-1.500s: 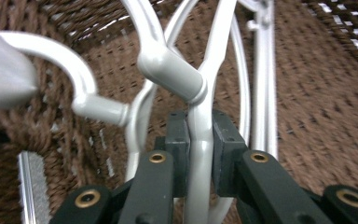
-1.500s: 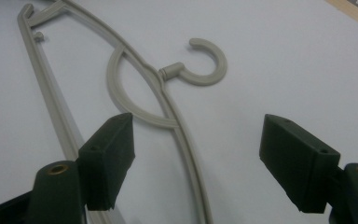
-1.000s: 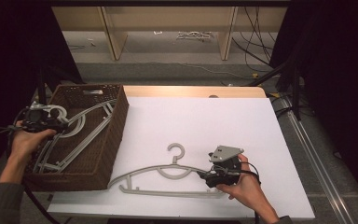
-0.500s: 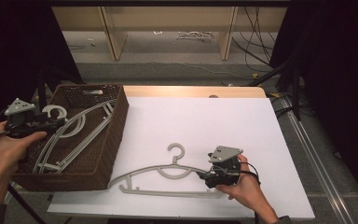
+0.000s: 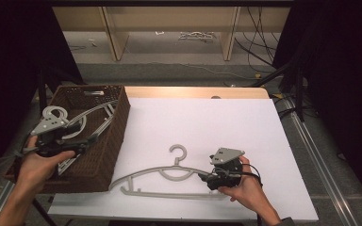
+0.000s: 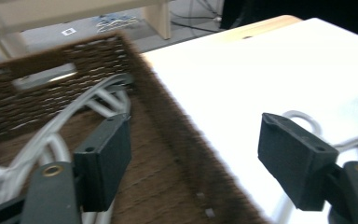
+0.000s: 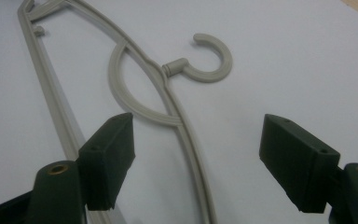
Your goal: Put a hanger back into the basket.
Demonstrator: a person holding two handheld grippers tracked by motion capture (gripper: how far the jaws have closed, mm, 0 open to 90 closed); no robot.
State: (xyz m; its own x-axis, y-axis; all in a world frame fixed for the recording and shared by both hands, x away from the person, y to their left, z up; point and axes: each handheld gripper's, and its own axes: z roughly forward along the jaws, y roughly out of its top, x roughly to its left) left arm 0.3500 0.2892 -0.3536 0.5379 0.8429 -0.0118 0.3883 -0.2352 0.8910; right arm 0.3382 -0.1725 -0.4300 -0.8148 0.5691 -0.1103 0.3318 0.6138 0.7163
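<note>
White foam-board table (image 5: 207, 117): grey plastic hanger (image 5: 169, 174) lies flat at 6 o'clock, right gripper (image 7: 196, 158) agape astride its arm, left gripper (image 6: 193, 163) agape over brown wicker basket (image 5: 101, 155) at 9; judged next—clamp, lift.

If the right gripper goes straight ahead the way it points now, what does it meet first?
Probably the grey hanger on the white table. The right gripper is open and the hanger's arm runs between its jaws toward the hook. Depth is unclear, so it may pass just above it.
</note>
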